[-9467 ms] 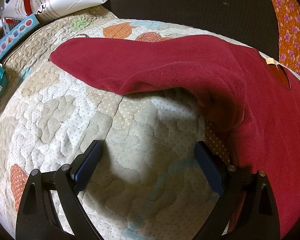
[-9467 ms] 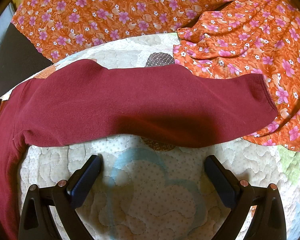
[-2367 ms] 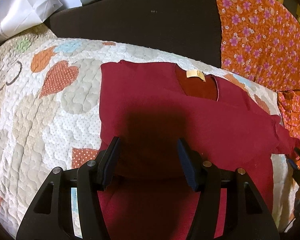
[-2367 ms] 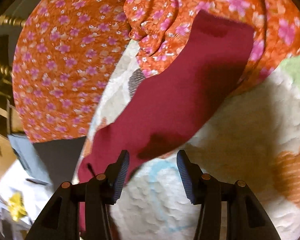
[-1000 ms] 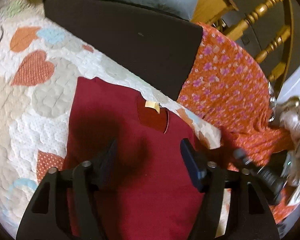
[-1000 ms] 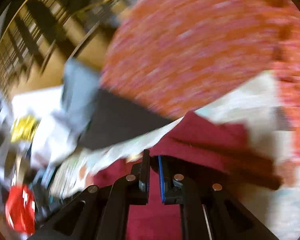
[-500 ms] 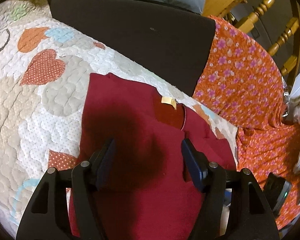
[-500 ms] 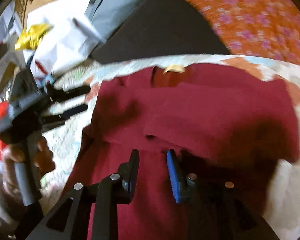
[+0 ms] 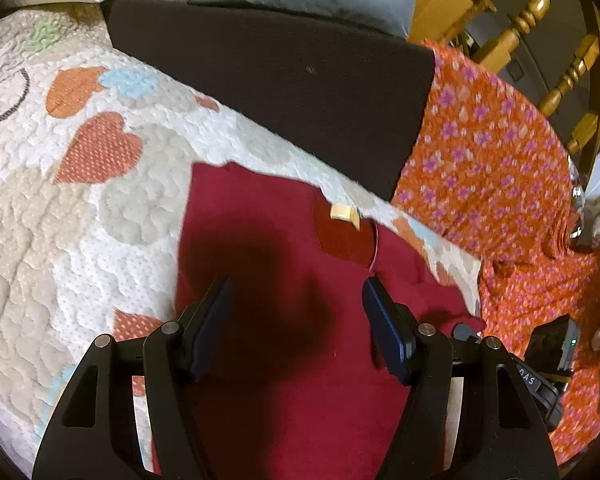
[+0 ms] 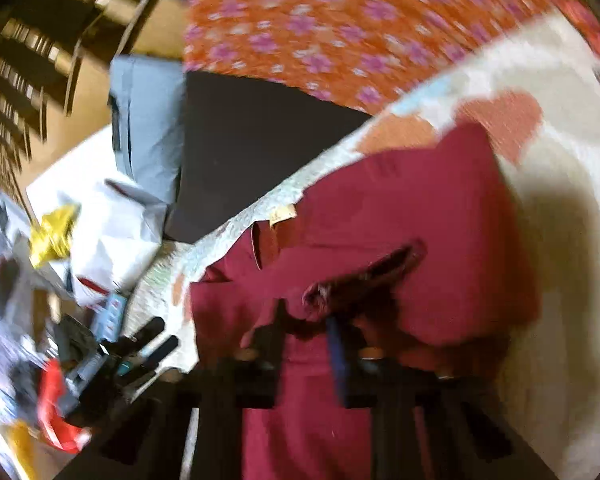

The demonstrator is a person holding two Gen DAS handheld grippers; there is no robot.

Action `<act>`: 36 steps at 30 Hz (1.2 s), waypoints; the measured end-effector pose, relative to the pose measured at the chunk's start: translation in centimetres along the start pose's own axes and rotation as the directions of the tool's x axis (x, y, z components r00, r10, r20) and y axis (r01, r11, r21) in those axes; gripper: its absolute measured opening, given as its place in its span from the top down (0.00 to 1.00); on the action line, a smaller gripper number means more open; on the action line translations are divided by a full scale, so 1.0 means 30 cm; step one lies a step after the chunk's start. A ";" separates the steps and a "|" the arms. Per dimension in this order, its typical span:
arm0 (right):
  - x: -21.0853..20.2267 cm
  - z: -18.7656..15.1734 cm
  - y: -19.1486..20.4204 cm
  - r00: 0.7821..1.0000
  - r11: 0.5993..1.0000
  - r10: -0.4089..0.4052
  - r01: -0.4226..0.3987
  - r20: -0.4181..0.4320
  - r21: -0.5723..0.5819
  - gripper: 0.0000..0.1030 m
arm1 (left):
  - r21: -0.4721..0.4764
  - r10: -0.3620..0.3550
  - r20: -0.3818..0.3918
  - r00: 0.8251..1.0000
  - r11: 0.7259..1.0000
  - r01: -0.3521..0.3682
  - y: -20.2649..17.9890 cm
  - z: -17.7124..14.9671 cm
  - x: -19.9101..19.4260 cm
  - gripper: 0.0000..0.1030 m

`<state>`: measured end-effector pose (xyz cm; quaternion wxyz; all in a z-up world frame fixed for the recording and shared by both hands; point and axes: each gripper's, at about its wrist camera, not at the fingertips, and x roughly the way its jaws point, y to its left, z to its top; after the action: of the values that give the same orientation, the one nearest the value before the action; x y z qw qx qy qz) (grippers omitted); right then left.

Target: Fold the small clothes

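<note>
Meanwhile, in the left wrist view, the left gripper (image 9: pixel 296 320) hung wide and empty over the maroon top (image 9: pixel 268 360), which lay on the heart-print quilt (image 9: pixel 80 208). Its beige neck label (image 9: pixel 342 213) carried nothing readable.

In the blurred right wrist view, the right gripper (image 10: pixel 306 344) had just been narrowing, its jaws close together with no cloth clearly pinched between them. To finish well, I judged the folded sleeve (image 10: pixel 420 216) should lie flat, edges square, before the next fold.

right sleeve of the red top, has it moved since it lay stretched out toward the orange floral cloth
Yes. The right sleeve is now folded inward across the red top's body, near the neck label, away from the orange floral cloth.
</note>
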<state>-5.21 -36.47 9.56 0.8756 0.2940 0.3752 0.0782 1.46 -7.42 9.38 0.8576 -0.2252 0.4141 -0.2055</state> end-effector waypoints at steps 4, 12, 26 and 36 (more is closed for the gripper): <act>0.083 0.013 0.165 0.996 0.991 0.084 -0.085 -0.010 -0.107 0.89 | -0.052 -0.011 0.040 0.999 0.999 0.013 0.041 0.035 -0.035 0.35; 0.190 -0.083 0.228 0.974 0.973 0.129 -0.160 -0.184 -0.165 0.73 | -0.148 -0.081 -0.005 0.997 0.986 0.079 0.092 0.039 0.006 0.34; 0.204 -0.154 0.166 0.968 0.984 0.104 -0.134 -0.230 -0.118 0.67 | -0.102 -0.080 -0.045 0.996 0.992 0.075 0.058 0.012 0.064 0.34; -0.040 -0.161 -0.014 0.990 0.999 0.043 -0.047 -0.135 -0.028 0.67 | -0.027 -0.037 -0.112 0.993 0.999 0.034 -0.001 -0.041 0.149 0.34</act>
<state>-9.49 -35.03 7.40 0.8509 0.2829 0.4252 0.1232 3.04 -10.13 5.97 0.8263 -0.2313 0.4603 -0.2276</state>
